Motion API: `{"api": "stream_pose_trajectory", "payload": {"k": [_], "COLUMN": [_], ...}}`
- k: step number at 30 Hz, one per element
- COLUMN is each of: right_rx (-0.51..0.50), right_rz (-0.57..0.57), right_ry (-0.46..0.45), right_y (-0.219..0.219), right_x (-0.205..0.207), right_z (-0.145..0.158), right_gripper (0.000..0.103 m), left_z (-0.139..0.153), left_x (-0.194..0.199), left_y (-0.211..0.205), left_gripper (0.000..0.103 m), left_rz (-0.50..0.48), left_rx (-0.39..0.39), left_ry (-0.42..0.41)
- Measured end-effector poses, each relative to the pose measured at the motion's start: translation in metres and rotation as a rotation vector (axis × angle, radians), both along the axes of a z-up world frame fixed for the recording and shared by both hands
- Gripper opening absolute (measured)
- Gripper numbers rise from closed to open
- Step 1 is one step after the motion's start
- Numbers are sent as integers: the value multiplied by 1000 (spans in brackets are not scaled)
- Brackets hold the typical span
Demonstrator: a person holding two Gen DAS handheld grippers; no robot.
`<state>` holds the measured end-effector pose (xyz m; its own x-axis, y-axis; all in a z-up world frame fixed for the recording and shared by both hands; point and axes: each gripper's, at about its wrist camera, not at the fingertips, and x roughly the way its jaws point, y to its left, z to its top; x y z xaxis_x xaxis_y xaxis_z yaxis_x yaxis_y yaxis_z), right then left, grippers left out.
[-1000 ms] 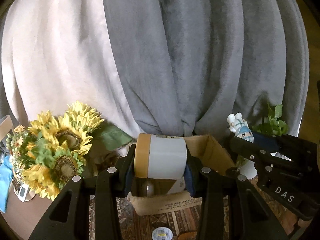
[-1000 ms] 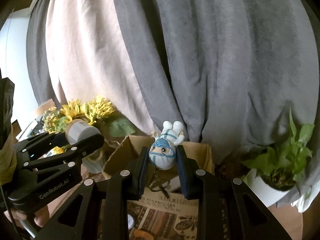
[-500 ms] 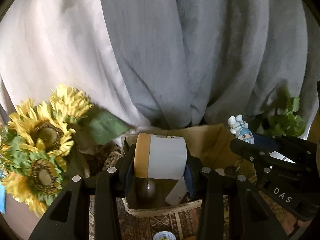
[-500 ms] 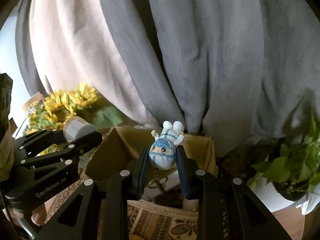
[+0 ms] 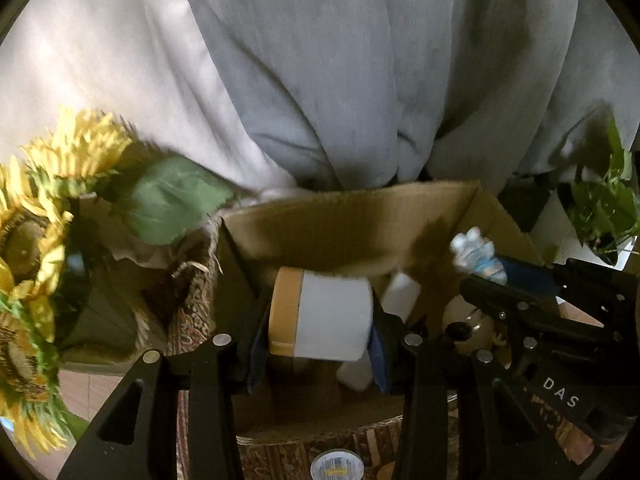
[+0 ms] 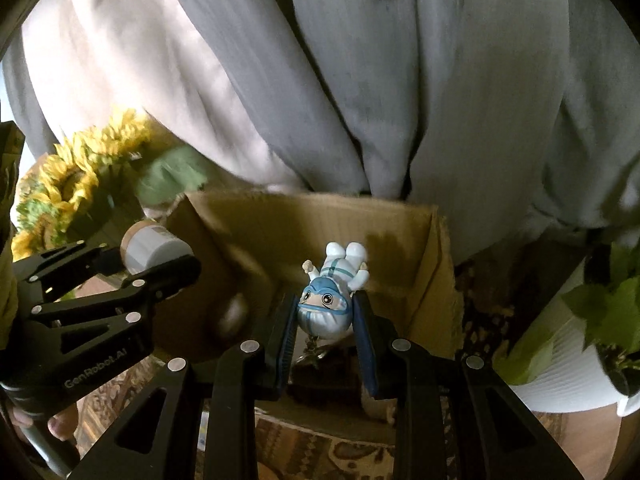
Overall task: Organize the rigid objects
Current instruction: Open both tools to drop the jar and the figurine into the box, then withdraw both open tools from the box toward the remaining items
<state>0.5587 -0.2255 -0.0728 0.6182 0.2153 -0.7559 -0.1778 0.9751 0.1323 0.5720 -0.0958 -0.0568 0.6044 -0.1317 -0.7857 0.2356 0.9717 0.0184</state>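
Observation:
My left gripper (image 5: 318, 316) is shut on a white jar with a tan lid (image 5: 320, 314), held on its side over the open cardboard box (image 5: 360, 216). My right gripper (image 6: 326, 312) is shut on a small white-and-blue figurine (image 6: 328, 300), head toward the camera, also over the box (image 6: 436, 280). The jar shows in the right wrist view (image 6: 150, 246), and the figurine in the left wrist view (image 5: 478, 254). A white block (image 5: 400, 290) and a round dark object (image 6: 232, 312) lie inside the box.
Artificial sunflowers (image 5: 44, 240) stand left of the box. A green plant in a white pot (image 6: 576, 348) stands to its right. Grey and beige curtains (image 5: 360, 60) hang close behind. A patterned cloth (image 6: 320, 452) covers the table, with a small round lid (image 5: 337, 465) near the front.
Both grippers have moved forward and down toward the box, which looks larger and closer. Each still holds its object.

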Motion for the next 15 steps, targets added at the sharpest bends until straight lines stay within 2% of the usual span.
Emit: {"api": "stream_pose_trajectory", "payload": {"k": [3, 5, 10, 15], "right_rx": [3, -7, -18, -33], "right_rz": [-4, -14, -30, -48], "right_ry": [23, 25, -17, -90], "right_y": [-3, -4, -3, -1], "right_x": [1, 0, -7, -28], "right_z": [-6, -7, 1, 18], "right_gripper": [35, 44, 44, 49], "left_z": [-1, 1, 12, 30], "left_x": [-1, -5, -21, -48], "left_y": [-2, -2, 2, 8], "left_gripper": [60, 60, 61, 66], "left_rz": [12, 15, 30, 41], "left_rx": [19, 23, 31, 47], "left_ry": [-6, -18, -79, -177]}}
